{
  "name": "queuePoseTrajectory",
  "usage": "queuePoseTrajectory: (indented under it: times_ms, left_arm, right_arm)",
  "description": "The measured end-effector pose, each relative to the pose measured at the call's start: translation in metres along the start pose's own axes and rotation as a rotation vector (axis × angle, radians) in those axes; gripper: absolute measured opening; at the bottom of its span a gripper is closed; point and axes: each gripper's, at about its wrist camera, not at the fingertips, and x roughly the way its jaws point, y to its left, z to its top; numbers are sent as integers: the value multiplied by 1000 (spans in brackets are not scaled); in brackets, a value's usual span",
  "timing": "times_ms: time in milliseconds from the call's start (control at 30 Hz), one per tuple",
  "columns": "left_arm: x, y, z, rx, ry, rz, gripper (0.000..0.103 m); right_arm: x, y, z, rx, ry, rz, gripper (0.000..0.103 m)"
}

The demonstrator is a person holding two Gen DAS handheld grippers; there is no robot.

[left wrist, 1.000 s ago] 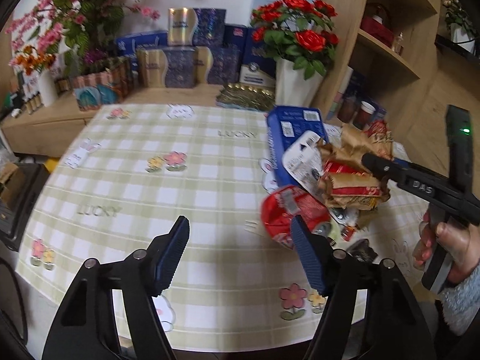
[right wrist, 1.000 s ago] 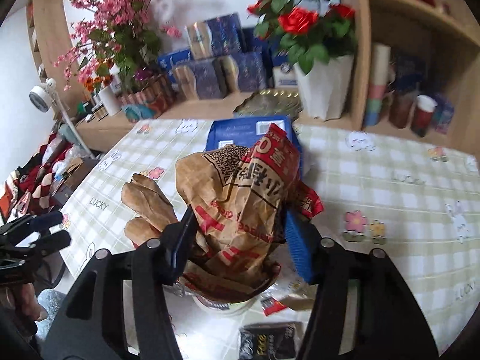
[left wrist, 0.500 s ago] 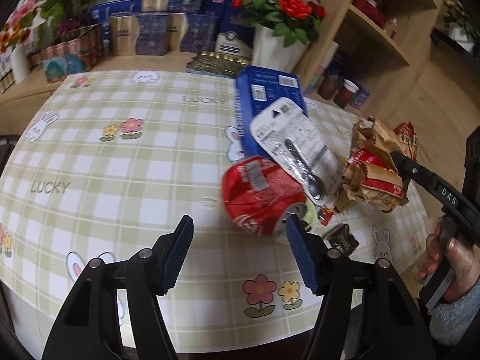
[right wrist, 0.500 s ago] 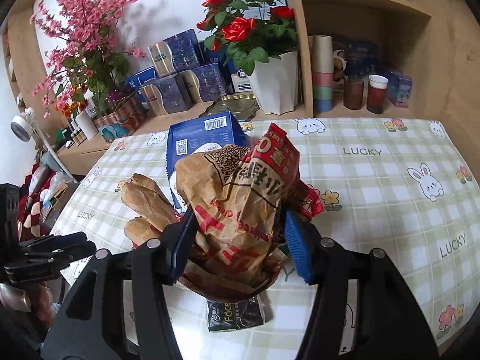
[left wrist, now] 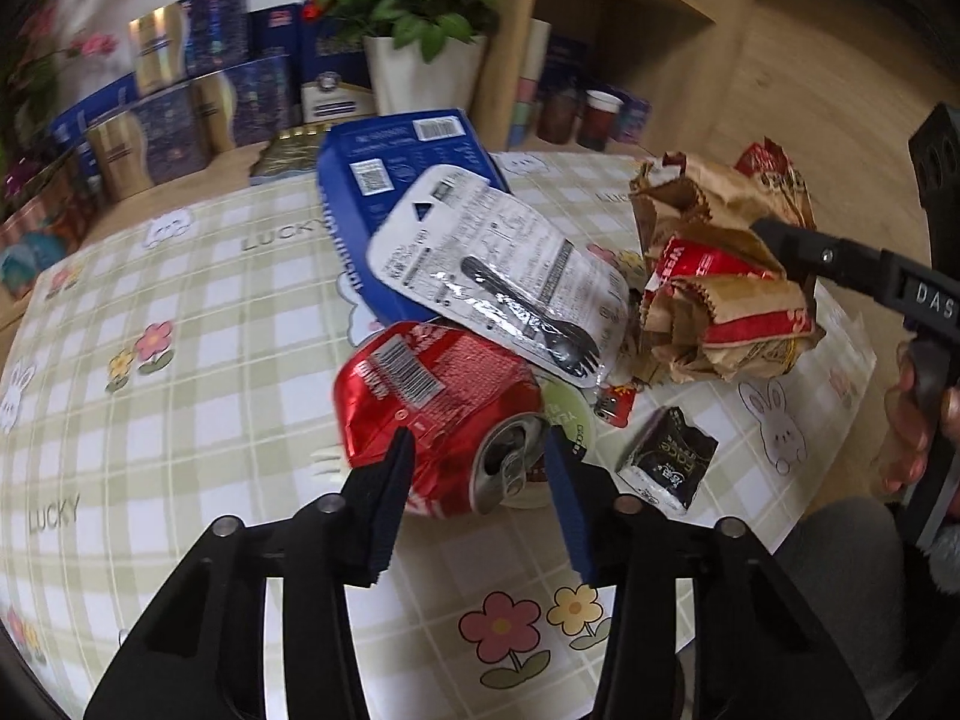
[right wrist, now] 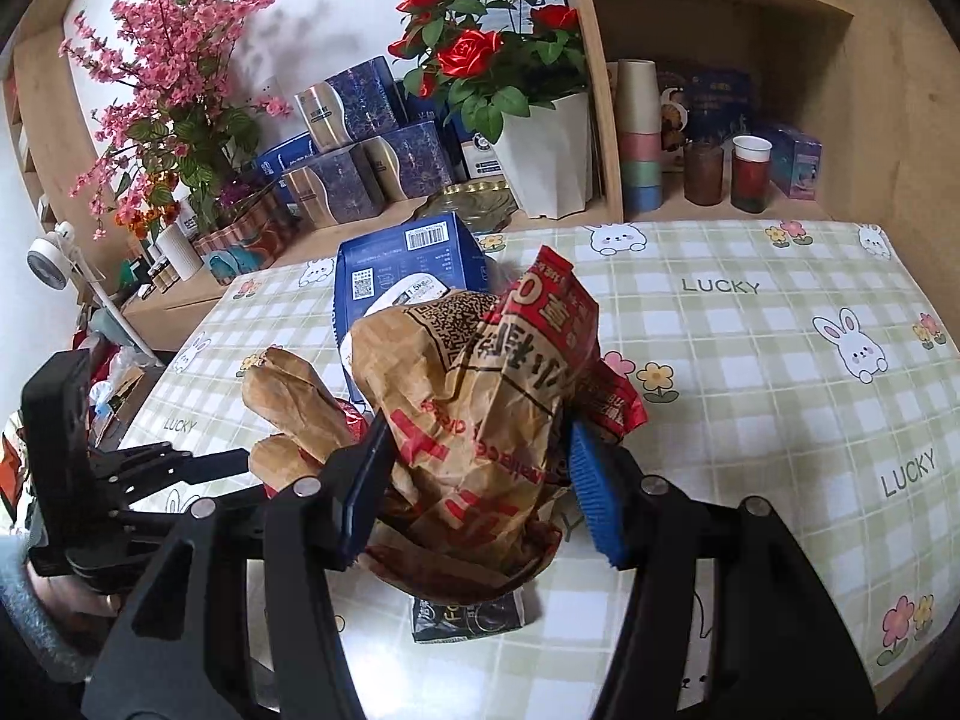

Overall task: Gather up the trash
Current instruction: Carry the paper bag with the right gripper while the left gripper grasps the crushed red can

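checkered table (left wrist: 198, 300): left tongs (left wrist: 477, 480) straddle can (left wrist: 438, 414).

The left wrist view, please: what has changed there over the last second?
The left claw has moved in on the crushed red drink can, its open fingers now on either side of the can's top end, not yet gripping. The right claw stays shut on the crumpled brown paper bag.

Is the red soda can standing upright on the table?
No, the crushed red can lies on its side, its opened top facing the left gripper.
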Motion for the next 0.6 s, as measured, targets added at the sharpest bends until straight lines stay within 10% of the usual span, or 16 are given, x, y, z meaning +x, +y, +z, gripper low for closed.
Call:
queuePoseTrajectory:
  times_ms: [600]
  left_arm:
    - [32, 3, 5, 127, 59, -97, 35]
  right_arm:
    - [-1, -7, -2, 11, 10, 2, 58]
